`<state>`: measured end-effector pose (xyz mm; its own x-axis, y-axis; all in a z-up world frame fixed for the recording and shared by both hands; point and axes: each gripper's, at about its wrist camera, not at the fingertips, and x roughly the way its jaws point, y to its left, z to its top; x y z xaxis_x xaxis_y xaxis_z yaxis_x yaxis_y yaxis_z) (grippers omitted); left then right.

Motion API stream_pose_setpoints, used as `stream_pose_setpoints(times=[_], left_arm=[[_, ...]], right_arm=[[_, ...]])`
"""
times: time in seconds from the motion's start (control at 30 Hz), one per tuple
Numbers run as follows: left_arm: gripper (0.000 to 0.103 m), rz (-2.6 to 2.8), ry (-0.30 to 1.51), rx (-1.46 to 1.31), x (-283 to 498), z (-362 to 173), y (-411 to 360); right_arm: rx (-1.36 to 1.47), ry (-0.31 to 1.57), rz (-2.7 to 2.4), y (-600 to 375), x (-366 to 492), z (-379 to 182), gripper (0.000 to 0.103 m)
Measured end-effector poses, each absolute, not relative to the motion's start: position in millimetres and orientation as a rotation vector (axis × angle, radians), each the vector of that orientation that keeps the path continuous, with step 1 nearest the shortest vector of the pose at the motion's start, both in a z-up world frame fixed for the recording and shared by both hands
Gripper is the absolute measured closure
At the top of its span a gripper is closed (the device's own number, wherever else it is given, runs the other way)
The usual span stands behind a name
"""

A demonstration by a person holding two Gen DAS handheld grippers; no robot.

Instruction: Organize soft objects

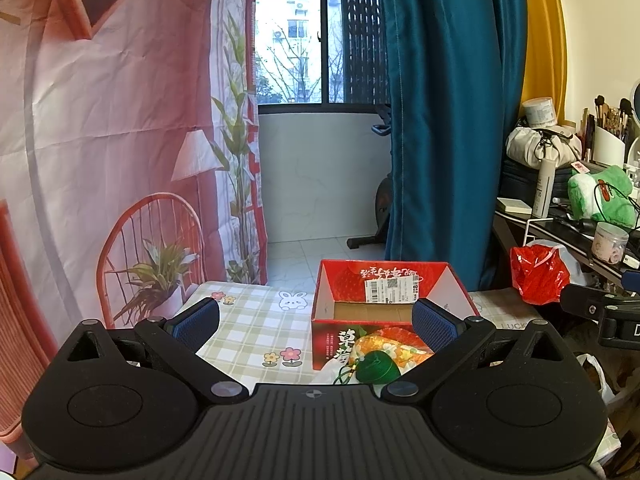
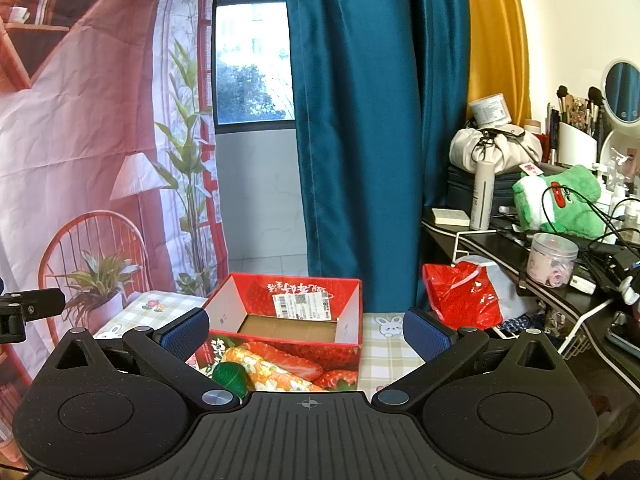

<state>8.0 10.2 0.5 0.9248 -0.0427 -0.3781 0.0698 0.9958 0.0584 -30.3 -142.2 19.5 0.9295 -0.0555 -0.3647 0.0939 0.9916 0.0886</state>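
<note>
A red strawberry-print cardboard box (image 1: 384,292) (image 2: 288,312) stands open-topped on the checked tablecloth (image 1: 256,332), with nothing inside that I can see. In front of it lie an orange floral soft pouch (image 1: 394,346) (image 2: 264,368) and a small green soft object (image 1: 378,366) (image 2: 230,378) with a cord. My left gripper (image 1: 316,324) is open, held above the table, its right finger over the pouch's edge. My right gripper (image 2: 306,336) is open too, framing the box, with both soft objects low at its left.
A red plastic bag (image 1: 538,276) (image 2: 464,296) sits right of the box at the table's edge. A cluttered dark shelf (image 2: 532,248) at the right holds a green plush (image 2: 560,206), jars, bottles and cables. A printed backdrop (image 1: 120,120) hangs left, a teal curtain (image 2: 360,120) behind.
</note>
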Motion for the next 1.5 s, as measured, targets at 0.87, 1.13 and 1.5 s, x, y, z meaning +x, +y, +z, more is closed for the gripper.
stream_pose_setpoints(times=[0.87,1.13,1.5], left_arm=[[0.0,0.003,0.37,0.087,12.7,-13.8,8.6],[0.0,-0.054,0.399,0.058,29.2,-45.5,11.1],[0.0,-0.117,0.577,0.097,63.1,-107.0,17.9]], right_arm=[[0.123,0.359,-0.073,-146.7,-30.2,10.4,0.0],[0.148,0.317,0.002,-152.6,-23.8,-22.3,0.0],[0.164,0.449,0.058,-154.2,8.2,-89.7,0.0]])
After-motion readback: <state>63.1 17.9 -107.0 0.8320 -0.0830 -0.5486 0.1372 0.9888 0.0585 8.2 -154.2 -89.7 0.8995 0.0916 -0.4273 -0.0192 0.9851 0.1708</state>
